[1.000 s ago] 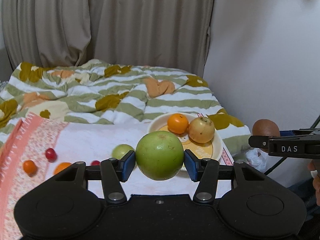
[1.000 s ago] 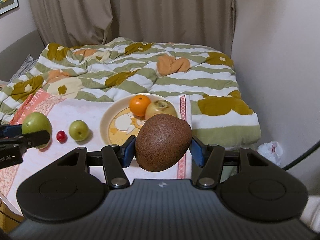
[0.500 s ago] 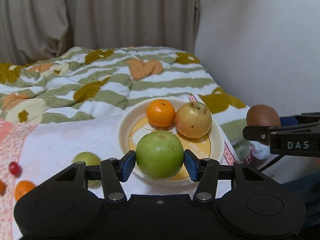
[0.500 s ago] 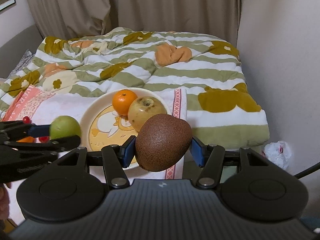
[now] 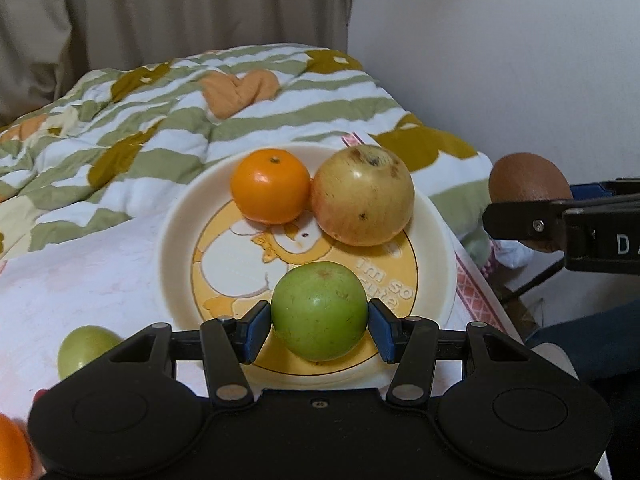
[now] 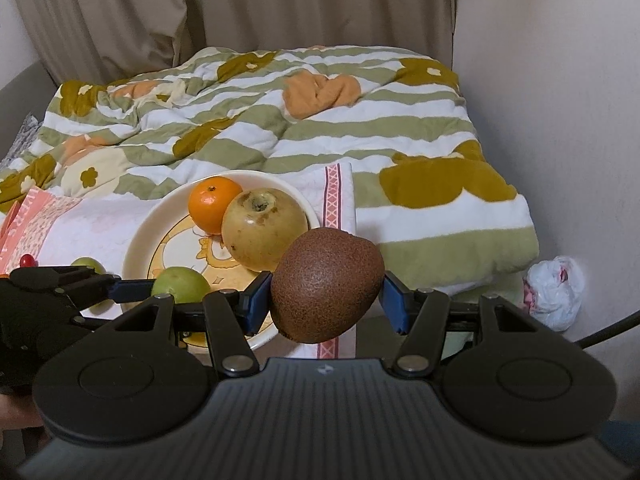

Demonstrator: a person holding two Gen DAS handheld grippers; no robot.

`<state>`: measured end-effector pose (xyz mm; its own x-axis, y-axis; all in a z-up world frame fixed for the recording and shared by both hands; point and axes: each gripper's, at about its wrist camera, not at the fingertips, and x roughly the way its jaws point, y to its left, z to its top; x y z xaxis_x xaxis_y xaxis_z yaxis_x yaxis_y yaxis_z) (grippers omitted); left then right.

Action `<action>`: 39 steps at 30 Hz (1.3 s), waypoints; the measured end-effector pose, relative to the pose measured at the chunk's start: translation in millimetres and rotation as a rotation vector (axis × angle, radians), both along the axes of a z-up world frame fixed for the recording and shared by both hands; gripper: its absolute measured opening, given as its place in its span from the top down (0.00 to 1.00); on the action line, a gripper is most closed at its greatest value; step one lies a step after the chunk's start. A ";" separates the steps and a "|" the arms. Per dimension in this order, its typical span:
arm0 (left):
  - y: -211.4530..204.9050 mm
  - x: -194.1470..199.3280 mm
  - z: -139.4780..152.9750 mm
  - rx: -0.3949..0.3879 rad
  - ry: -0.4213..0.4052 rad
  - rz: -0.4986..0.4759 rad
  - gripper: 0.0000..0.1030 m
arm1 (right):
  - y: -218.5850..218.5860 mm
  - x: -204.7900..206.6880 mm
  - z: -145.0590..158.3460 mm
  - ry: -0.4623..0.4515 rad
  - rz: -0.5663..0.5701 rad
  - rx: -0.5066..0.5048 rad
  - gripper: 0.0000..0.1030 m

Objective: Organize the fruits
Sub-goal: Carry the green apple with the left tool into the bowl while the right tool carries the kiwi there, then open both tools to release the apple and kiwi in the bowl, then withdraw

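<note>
My left gripper point(image 5: 319, 328) is shut on a green apple point(image 5: 319, 310) and holds it over the near part of a cream plate point(image 5: 172, 248) with a duck picture. An orange point(image 5: 271, 186) and a yellowish apple point(image 5: 362, 194) lie at the plate's far side. My right gripper point(image 6: 324, 300) is shut on a brown kiwi point(image 6: 326, 284), held just right of the plate point(image 6: 136, 248), beyond its rim. The kiwi also shows at the right of the left wrist view point(image 5: 528, 178). The green apple shows in the right wrist view point(image 6: 180, 282).
A small green fruit point(image 5: 86, 350) lies on the white cloth point(image 5: 80, 272) left of the plate, with an orange fruit point(image 5: 14, 452) at the frame's corner and a red berry point(image 6: 27, 259). A striped quilt point(image 6: 280, 120) lies behind. A wall stands right; a plastic bag point(image 6: 554, 288) lies below.
My left gripper moved right and forward, bringing the green apple over the plate. My right gripper moved closer to the plate's right rim with the kiwi.
</note>
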<state>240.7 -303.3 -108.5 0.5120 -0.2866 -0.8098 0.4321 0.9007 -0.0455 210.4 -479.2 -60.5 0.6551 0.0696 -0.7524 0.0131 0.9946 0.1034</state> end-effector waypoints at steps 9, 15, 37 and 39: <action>1.5 -1.6 4.5 -0.006 -0.018 -0.009 0.15 | 2.6 3.2 -0.9 0.005 -0.009 -0.005 0.29; 14.1 -15.0 24.6 -0.019 -0.073 0.008 0.12 | 8.0 3.4 3.2 -0.001 0.011 -0.014 0.29; 86.1 -78.4 55.6 -0.008 -0.133 0.236 0.08 | 63.6 21.7 -36.5 0.074 0.304 -0.151 0.29; 88.9 -83.9 55.9 -0.007 -0.133 0.252 0.08 | 65.6 21.6 -38.1 0.077 0.311 -0.156 0.29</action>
